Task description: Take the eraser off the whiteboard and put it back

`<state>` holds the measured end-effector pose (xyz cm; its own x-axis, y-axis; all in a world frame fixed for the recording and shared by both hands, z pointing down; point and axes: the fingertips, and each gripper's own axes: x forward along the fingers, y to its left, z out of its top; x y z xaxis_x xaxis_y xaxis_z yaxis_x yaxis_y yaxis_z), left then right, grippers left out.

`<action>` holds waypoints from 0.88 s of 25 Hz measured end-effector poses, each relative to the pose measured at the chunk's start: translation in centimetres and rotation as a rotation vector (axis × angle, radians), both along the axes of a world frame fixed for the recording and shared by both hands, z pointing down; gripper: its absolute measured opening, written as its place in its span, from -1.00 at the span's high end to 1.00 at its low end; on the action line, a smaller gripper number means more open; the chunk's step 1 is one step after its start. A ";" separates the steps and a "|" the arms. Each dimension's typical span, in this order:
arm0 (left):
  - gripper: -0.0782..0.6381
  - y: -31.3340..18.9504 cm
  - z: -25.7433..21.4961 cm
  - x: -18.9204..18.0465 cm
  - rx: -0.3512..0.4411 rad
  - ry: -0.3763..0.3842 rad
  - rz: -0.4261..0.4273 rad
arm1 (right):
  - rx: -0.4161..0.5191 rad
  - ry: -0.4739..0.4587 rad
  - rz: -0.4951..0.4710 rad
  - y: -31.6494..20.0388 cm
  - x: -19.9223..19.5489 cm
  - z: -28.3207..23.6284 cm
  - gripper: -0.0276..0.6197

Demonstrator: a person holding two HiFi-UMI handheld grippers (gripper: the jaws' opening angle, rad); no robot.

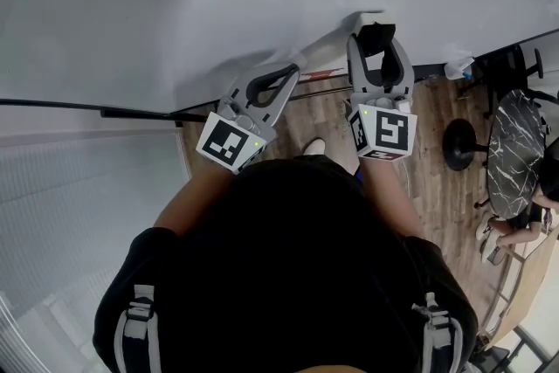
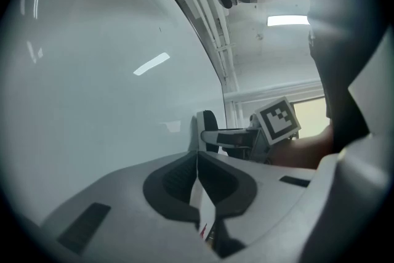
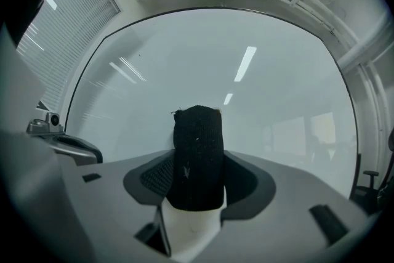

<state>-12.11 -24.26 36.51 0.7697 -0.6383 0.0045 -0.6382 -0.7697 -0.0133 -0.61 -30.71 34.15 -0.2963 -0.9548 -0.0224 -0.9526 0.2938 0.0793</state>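
Right gripper view, centre: the right gripper (image 3: 197, 180) clamps the eraser (image 3: 197, 151) at the whiteboard (image 3: 184, 64) — likely just being taken off. The left gripper (image 2: 197, 169) is closed and empty. Next, it seems: pull straight back, then press it flat again.

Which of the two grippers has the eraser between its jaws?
The right gripper: the black eraser sits clamped between its jaws, against the whiteboard. The left gripper has its jaws together with nothing between them.

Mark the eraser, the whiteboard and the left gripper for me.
eraser (image 3: 197, 157): right gripper view, middle of its black felt.
whiteboard (image 1: 175, 4): head view, bare surface at upper left.
left gripper (image 2: 197, 157): left gripper view, where its closed tips meet.
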 end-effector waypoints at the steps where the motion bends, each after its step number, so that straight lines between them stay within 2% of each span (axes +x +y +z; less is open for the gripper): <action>1: 0.76 -0.1 -0.1 -0.2 -0.001 0.001 0.000 | 0.000 0.000 0.000 -0.1 -0.1 -0.1 0.24; 17: 0.76 -0.6 -3.3 -1.6 0.011 -0.004 0.026 | -0.028 -0.017 -0.034 1.6 -1.2 -3.0 0.23; 19: 0.76 0.4 -3.3 -2.4 0.008 -0.006 0.030 | -0.028 -0.027 -0.053 3.1 -2.3 -3.1 0.23; 22: 0.76 4.4 -1.5 -4.6 0.017 0.005 0.037 | -0.029 -0.021 -0.072 7.8 -4.9 -1.2 0.22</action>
